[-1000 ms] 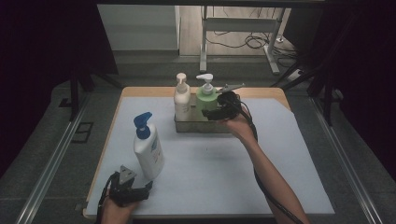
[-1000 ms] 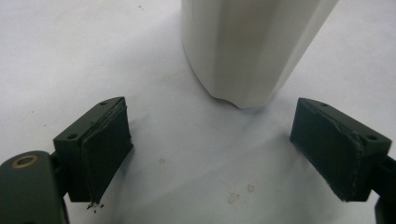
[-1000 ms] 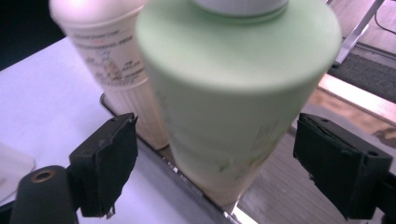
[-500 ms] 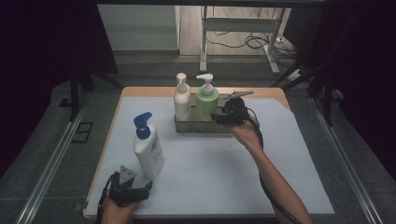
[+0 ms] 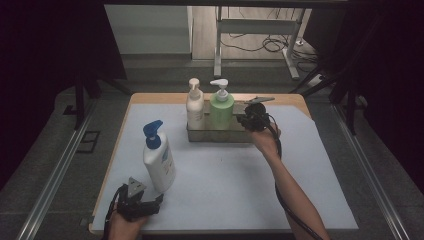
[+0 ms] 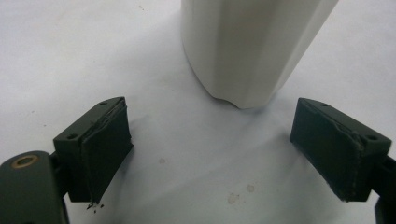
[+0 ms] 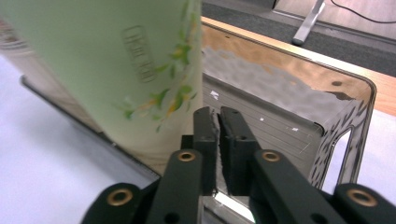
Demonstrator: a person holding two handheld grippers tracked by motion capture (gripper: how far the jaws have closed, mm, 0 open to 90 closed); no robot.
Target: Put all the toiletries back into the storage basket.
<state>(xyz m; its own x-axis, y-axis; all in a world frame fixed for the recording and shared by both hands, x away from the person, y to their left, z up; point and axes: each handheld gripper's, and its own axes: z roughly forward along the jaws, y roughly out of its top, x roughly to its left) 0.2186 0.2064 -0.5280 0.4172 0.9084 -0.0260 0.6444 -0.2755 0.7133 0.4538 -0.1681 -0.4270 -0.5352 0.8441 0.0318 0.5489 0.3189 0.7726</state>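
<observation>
Green bottle now stands in the metal tray, centre frame; the right gripper, closed and empty, has let go.

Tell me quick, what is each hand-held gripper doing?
Left hand-held gripper: open, empty, jaws short of the white bottle.
Right hand-held gripper: closed, empty.

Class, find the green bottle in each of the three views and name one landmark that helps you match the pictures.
High view: green bottle stands upright in the metal tray at the table's far side, right of the white bottle.
Left gripper view: not in it.
Right gripper view: green bottle takes the upper left, close up, standing in the tray.
Shared landmark: the metal tray, in the high and right gripper views.
</observation>
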